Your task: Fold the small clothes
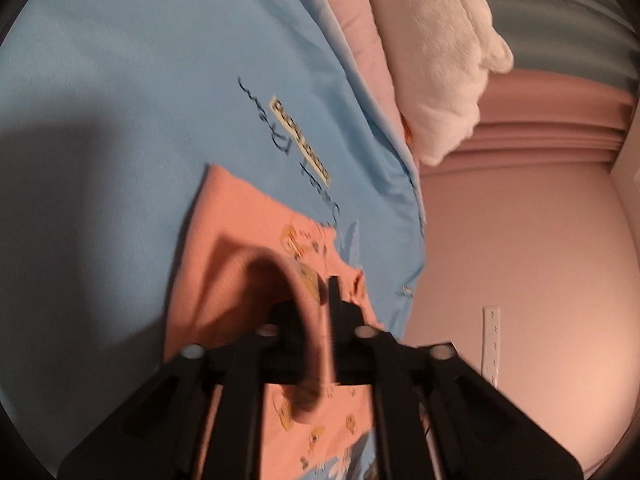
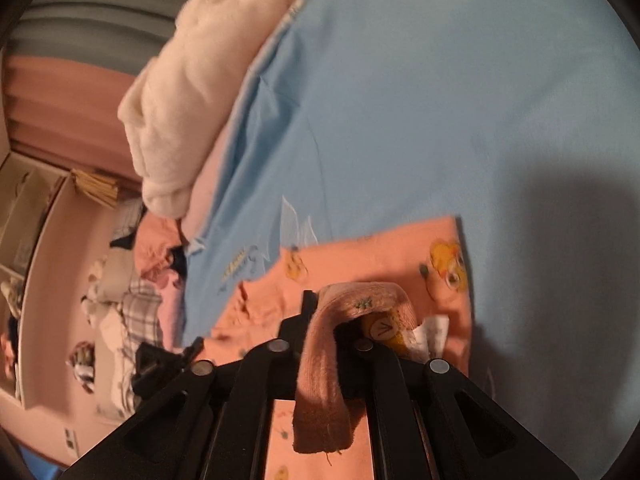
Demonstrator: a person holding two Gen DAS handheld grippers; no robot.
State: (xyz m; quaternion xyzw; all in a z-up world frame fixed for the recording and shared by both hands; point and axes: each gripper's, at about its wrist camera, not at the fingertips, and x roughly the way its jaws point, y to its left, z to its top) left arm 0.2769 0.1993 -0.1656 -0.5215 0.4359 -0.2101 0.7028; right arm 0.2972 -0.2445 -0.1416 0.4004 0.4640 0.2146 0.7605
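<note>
I have both grippers, left point(image 1: 320, 304) and right point(image 2: 324, 320), pinching the pink garment's point(image 2: 384, 264) edge (duck print) above the blue sheet point(image 2: 420, 100).

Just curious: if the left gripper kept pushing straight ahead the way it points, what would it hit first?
Probably the orange garment it already grips; the cloth spreads right ahead of the left gripper. Beyond that lies the blue sheet. Depth is hard to judge.

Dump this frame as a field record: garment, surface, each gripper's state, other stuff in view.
garment: small orange garment with yellow cartoon prints, an edge lifted
surface: blue sheet
left gripper: shut on the garment's edge
right gripper: shut on the garment's edge
nearby: white plush item at the sheet's edge
background: heap of clothes
image: motion-blurred
</note>
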